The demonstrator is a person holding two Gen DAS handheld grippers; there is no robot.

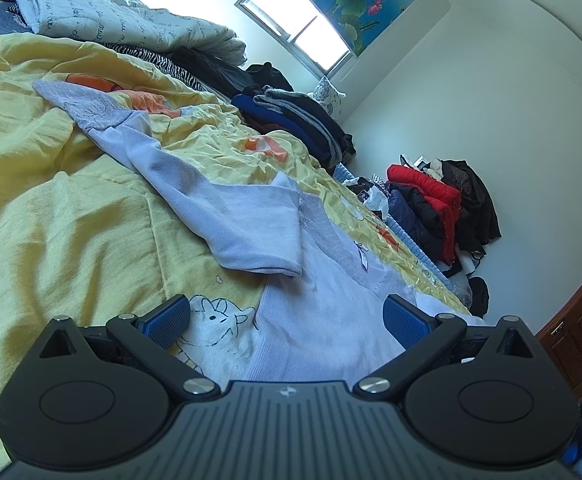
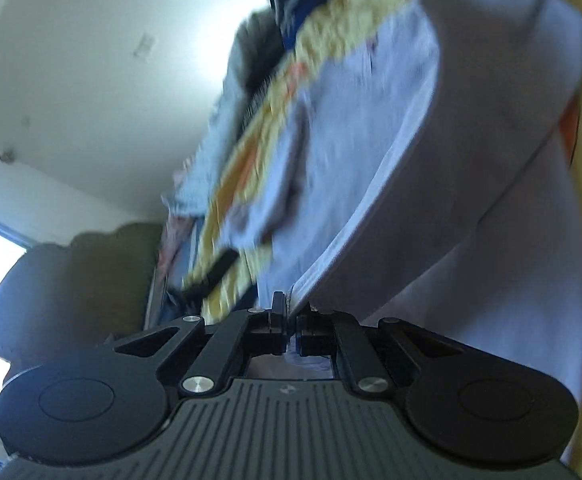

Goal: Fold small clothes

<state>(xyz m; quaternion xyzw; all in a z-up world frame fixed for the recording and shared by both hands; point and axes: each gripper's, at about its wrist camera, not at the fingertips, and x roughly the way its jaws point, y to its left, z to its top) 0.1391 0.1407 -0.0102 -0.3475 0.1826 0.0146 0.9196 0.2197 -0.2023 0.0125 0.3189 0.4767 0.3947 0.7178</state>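
Right wrist view: motion blur smears most of the frame; yellow quilt (image 2: 323,40) pattern unreadable at upper centre. Pale garment (image 2: 471,160) runs off the right edge. Dark rounded shape (image 2: 71,280) at lower left unidentifiable. Left wrist view: floor pile (image 1: 443,208) items indistinct at right.

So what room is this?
Most likely a bedroom: a bed with a yellow quilt, folded clothes piled along its edge, and a window with a flowered blind.
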